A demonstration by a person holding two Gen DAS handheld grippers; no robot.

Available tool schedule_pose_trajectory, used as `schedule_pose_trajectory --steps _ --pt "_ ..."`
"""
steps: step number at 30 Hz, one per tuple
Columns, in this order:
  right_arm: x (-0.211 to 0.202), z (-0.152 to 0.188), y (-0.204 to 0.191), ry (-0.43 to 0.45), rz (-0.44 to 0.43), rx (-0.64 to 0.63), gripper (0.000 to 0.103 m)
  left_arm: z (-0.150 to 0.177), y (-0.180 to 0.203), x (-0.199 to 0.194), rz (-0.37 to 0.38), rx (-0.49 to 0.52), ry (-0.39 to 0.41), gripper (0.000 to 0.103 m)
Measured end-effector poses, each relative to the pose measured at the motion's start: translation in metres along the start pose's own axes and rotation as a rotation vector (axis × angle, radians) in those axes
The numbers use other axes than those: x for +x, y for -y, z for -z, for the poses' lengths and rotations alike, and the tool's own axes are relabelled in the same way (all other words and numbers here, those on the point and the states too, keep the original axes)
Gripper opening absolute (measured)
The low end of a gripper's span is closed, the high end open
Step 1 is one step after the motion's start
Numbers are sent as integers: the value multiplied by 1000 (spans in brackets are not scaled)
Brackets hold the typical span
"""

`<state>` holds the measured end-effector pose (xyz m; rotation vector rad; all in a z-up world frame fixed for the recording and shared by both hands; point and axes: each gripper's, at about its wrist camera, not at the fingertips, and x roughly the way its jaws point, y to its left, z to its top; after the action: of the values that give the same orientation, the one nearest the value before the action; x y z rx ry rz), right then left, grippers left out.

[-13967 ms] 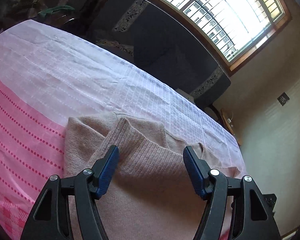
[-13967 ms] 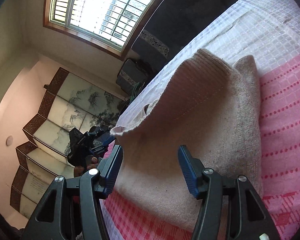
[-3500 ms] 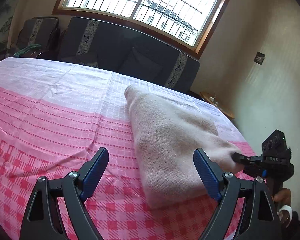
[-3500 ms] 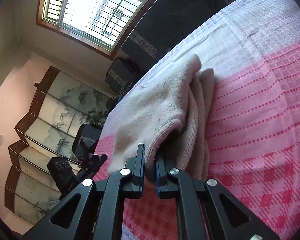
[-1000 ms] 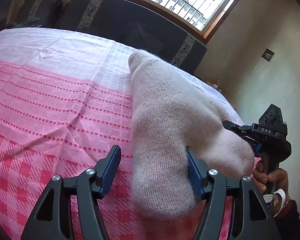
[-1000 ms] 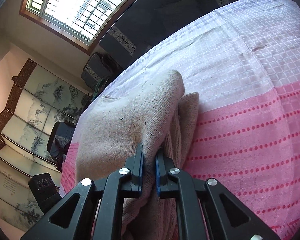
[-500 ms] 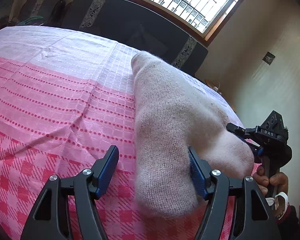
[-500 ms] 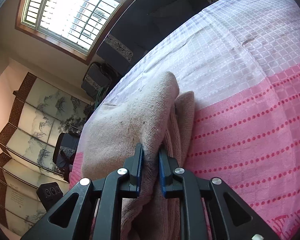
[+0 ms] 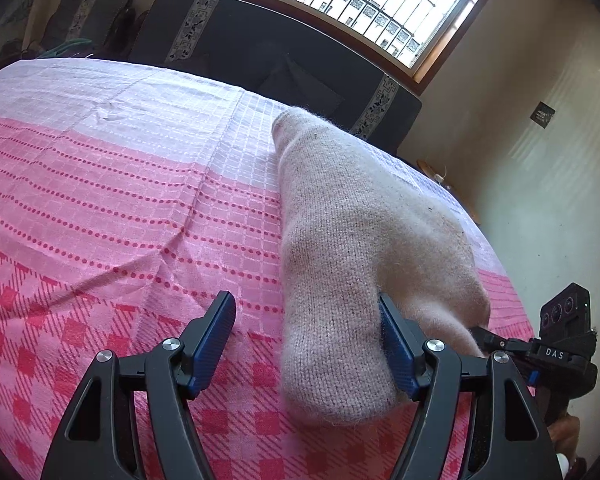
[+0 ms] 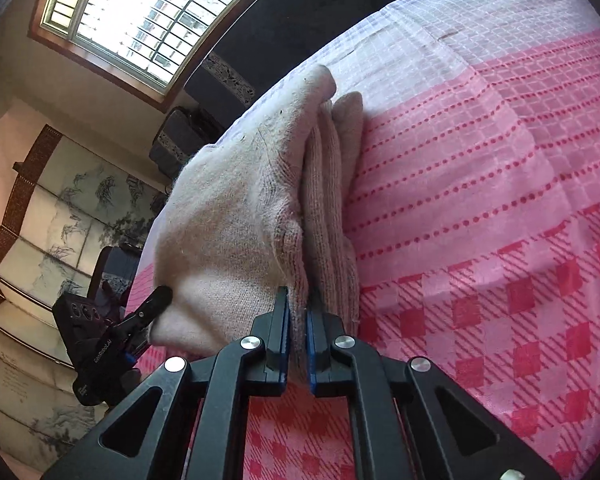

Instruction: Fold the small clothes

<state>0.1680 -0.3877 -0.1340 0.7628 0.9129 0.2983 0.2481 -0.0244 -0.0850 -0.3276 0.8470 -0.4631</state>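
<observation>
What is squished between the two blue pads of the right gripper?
A fold of the beige knitted sweater. In the right wrist view, the right gripper is pinching the near edge of the folded sweater, which lies on the pink checked cloth.

- A folded beige sweater (image 10: 236, 216) lies on a table covered with a pink checked cloth (image 10: 480, 208).
- The right gripper (image 10: 298, 336), low in the middle, pinches the sweater's near edge between its blue-padded fingers (image 10: 285, 332).
- The left gripper (image 10: 140, 320) touches the sweater's lower left corner.
- Behind: a barred window (image 10: 148, 12), a painted folding screen (image 10: 60, 216).
</observation>
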Motion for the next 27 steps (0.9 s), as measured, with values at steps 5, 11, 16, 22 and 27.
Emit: schedule_pose_trajectory --steps 5,11,16,22,27 --pt "3 1 -6 -25 -10 -31 8 2 -1 -4 -27 17 -1 74" --pt "1 1 7 1 -40 7 5 2 3 -4 -47 33 1 76" --pt "2 2 3 9 -8 -23 3 3 9 -6 -105 58 15 81" --pt "2 6 -8 39 44 -72 3 6 25 -9 -202 124 44 84" --pt "2 10 -18 63 103 -123 4 7 31 -10 -229 145 55 84"
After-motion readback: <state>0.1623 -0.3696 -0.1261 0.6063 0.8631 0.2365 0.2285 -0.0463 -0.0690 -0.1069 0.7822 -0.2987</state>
